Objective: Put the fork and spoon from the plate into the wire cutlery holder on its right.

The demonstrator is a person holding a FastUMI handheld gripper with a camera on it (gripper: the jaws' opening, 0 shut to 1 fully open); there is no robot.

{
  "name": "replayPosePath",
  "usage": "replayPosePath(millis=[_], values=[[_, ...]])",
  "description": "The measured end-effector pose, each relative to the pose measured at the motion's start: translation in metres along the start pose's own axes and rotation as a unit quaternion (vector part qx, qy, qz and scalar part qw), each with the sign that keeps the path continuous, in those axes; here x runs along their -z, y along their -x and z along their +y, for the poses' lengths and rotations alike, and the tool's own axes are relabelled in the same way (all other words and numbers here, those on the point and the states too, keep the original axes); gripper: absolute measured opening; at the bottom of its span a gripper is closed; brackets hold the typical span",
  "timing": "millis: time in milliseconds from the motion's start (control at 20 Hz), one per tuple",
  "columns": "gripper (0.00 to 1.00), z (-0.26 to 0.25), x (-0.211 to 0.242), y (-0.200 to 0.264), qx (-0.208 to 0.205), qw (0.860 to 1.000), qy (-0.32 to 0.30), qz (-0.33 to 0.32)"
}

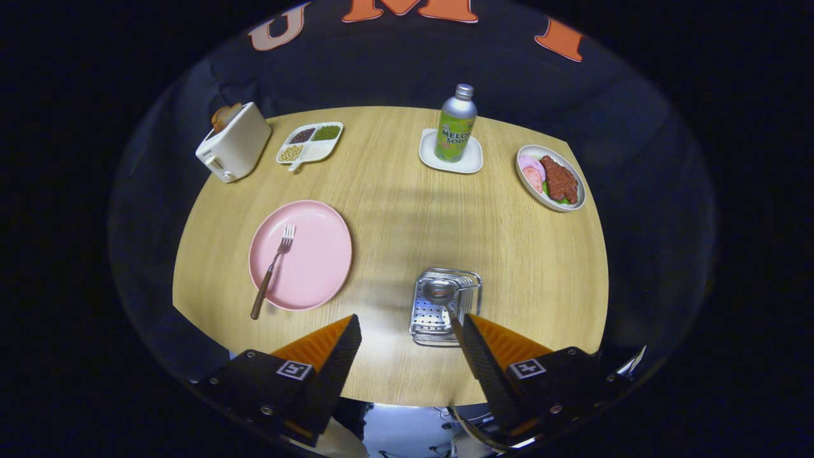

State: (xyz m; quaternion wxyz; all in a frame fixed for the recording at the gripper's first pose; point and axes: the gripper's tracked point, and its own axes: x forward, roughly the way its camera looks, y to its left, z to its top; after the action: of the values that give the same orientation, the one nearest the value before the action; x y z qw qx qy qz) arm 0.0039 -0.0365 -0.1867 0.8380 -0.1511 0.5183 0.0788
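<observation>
With the spoon (439, 290) already in the wire cutlery holder (445, 306), my fingers (331, 356) are spread and empty just before it, so I judge my next move is left to the fork (272, 270) on the pink plate (315, 254).

The wooden surface (394, 216) is carrying a pink plate (311, 261) ahead-left of the jaws, a wire cutlery holder (444, 308) just ahead between them, and beyond, a toaster (234, 150), divided tray (310, 143), coaster (450, 162) and food dish (551, 177).
</observation>
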Motion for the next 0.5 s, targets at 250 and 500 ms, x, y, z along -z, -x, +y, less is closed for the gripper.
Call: replayPosePath(millis=[250,500], values=[[1.0,0.048,-0.023,-0.004,-0.005,0.997,0.002,-0.071],[1.0,0.106,-0.02,-0.024,-0.027,0.995,0.004,-0.096]])
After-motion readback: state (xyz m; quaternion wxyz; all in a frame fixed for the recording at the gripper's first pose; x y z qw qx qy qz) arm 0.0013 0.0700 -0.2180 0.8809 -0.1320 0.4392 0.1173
